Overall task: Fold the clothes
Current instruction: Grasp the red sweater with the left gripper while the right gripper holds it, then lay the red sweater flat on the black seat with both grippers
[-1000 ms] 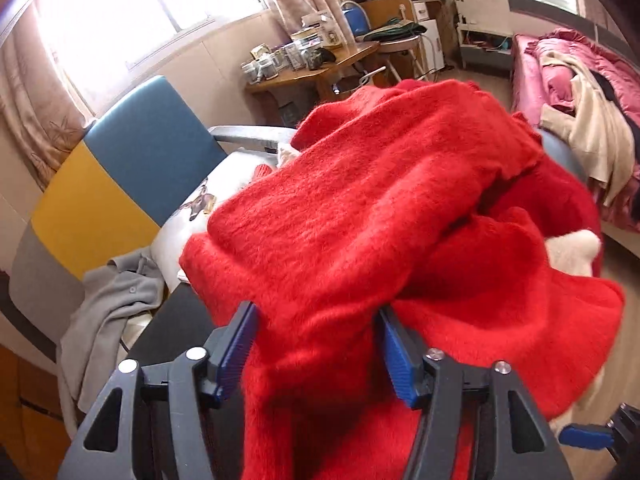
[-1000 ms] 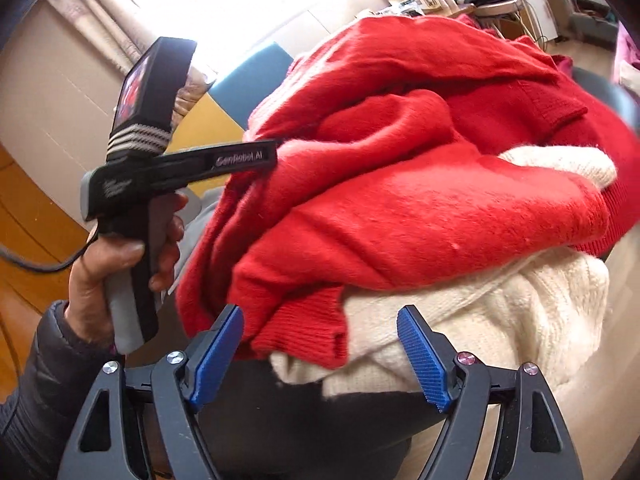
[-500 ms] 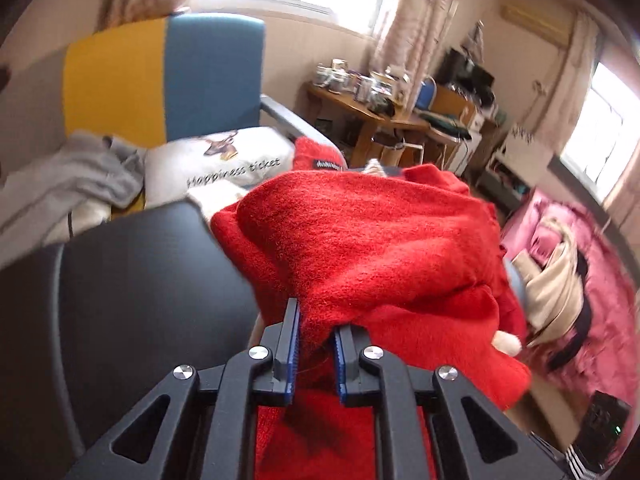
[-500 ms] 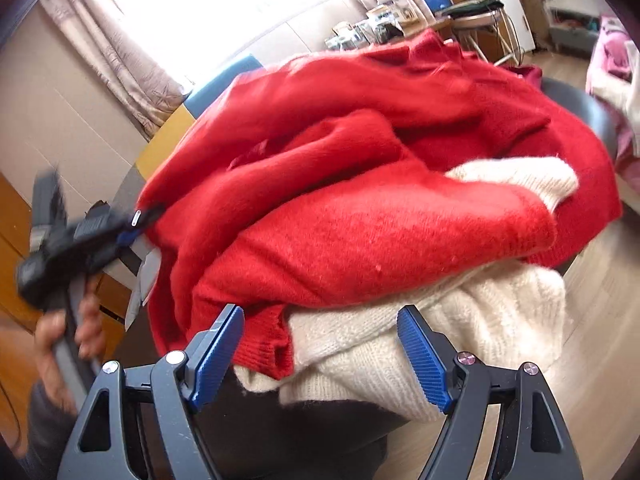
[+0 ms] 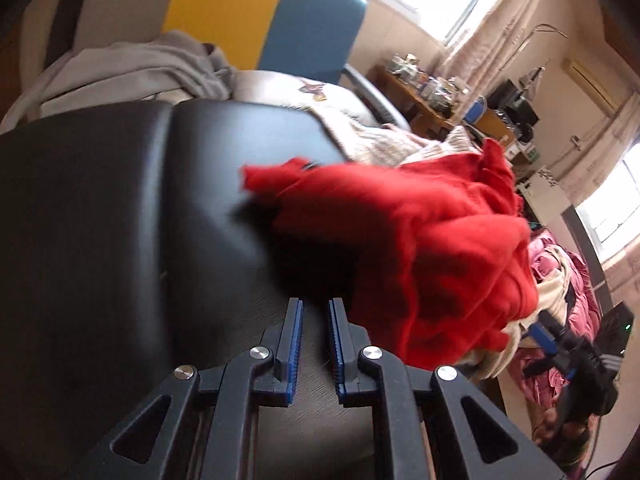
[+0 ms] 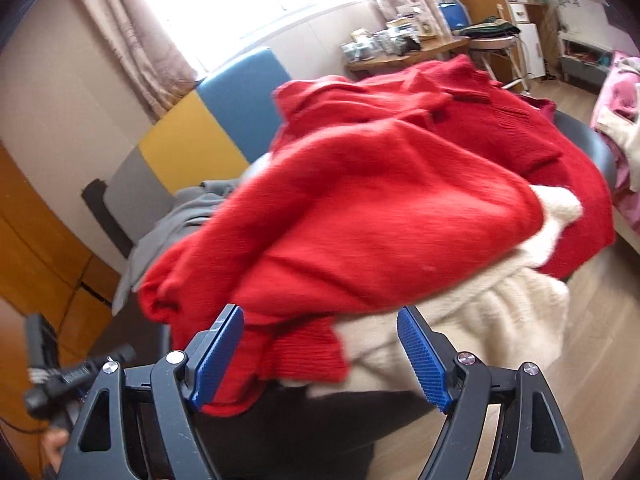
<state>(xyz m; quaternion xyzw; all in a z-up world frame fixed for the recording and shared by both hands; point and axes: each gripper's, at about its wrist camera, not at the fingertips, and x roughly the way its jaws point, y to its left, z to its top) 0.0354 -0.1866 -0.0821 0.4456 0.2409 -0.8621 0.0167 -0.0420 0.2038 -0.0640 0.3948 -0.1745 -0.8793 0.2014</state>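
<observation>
A red sweater (image 5: 420, 240) lies bunched on the black table (image 5: 100, 220), blurred, with one corner stretched out to the left. My left gripper (image 5: 316, 320) hovers over bare table just left of it. Its jaws stand a narrow gap apart and only dark tabletop shows between them. In the right wrist view the red sweater (image 6: 380, 220) sits on top of a cream sweater (image 6: 500, 312). My right gripper (image 6: 320, 356) is wide open at the pile's near edge, with a red cuff and cream knit in front of its fingers and no pad pressing on them.
A yellow and blue chair back (image 5: 272, 12) stands behind the table, with a grey garment (image 5: 132, 64) and a printed pillow (image 5: 288, 88) on the seat. A cluttered wooden desk (image 6: 408, 48) is at the back. A bed with pink bedding (image 5: 568, 280) is on the right.
The left gripper closed on the red sweater, then swung left across the table; the cloth is no longer between its pads. The right gripper rose a little, still wide open.
</observation>
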